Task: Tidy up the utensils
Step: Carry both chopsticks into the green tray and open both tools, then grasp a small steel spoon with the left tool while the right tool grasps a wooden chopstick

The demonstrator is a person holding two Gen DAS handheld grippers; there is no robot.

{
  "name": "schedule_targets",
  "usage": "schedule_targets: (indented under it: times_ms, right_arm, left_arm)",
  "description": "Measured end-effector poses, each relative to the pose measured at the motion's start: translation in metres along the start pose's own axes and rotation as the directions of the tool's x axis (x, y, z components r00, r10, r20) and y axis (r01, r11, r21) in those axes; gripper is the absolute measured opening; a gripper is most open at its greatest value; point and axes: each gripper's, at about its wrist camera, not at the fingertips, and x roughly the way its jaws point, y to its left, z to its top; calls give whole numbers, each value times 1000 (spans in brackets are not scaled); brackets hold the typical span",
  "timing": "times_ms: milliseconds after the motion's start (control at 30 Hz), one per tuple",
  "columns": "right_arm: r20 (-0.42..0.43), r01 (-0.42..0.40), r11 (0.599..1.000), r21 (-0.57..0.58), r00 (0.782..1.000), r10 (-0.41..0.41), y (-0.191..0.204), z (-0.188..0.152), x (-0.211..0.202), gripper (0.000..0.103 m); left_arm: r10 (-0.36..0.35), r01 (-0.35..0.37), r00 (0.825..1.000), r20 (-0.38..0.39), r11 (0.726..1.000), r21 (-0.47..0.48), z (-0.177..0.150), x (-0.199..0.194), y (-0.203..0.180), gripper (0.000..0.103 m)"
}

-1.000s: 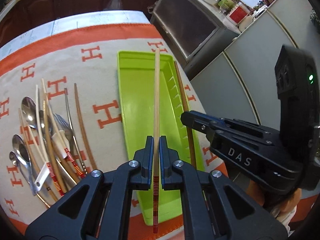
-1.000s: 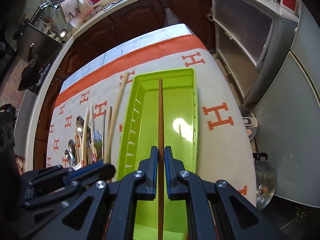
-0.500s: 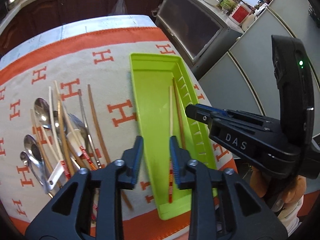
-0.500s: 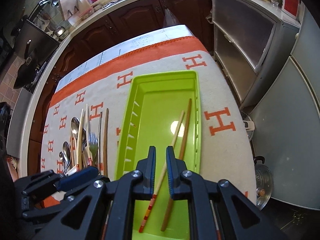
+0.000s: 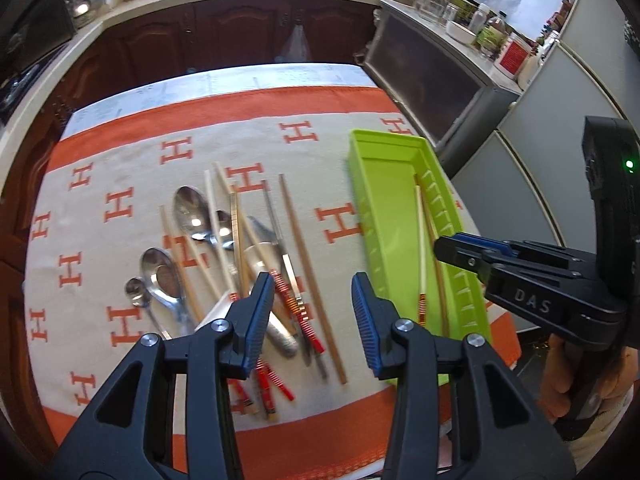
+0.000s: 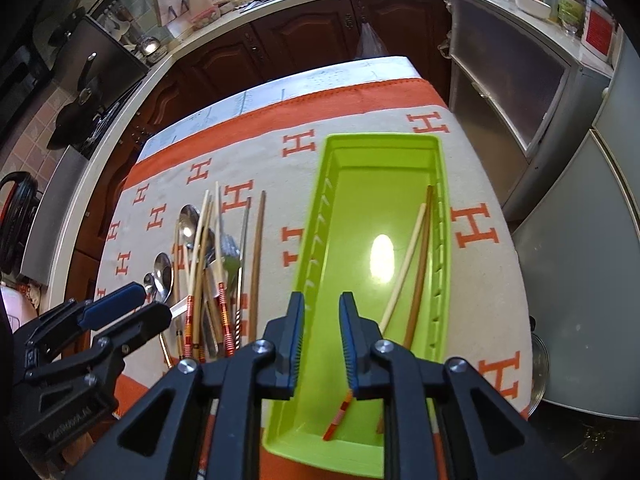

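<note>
Your two chopsticks lie in the green tray (image 6: 384, 240), against its right wall: a pale chopstick (image 6: 404, 268) with red-and-gold banding at its near end, and a brown chopstick (image 6: 420, 260) just beside it on the wall side. Their near ends are partly hidden behind your right gripper (image 6: 322, 344), whose blue-padded jaws stand a narrow gap apart, holding nothing, over the tray's near half.

In the left wrist view the tray (image 5: 384, 216) sits at about 2 o'clock, and its near corner is cut off by your left gripper (image 5: 314, 316), whose jaws are spread wide and empty above the cloth.

At 10 o'clock from that gripper lies the pile of utensils (image 5: 236, 256): spoons (image 5: 192, 212), more banded chopsticks and a lone brown chopstick (image 5: 308, 276) on the pile's tray side. Overlaps make the exact count hard to tell; several handles vanish behind the left finger.

Everything rests on a beige tablecloth (image 5: 132, 168) with orange H marks and an orange border.
</note>
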Motion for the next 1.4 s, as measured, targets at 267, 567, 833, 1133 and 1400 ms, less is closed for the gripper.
schedule_targets:
  times_ms: [267,567,833,1133,1400]
  right_arm:
    - [-8,-40,998,-53,999,40,35,-11,-3,22]
    - [-40,-91,990,-109,995,87,69,-17,12,22]
    - [-76,-137,973,-186,989,124,101,-21,39,22]
    - [-126,-170,968,-185,981,148,111,-17,82,22]
    - [-150,-161,968,-194,980,133,115,-14,107,22]
  left_arm:
    - [62,-58,997,48,995,-85,-15,-26,52,39]
    - [115,-101,991,69,980,-173,-29,-42,113,39]
    - [109,-103,994,14,969,-223,-45,-16,143,39]
    - [104,-123,991,-83,954,-273,-59,38,163,39]
    - [154,-187,978,-143,948,-256,-64,70,158,39]
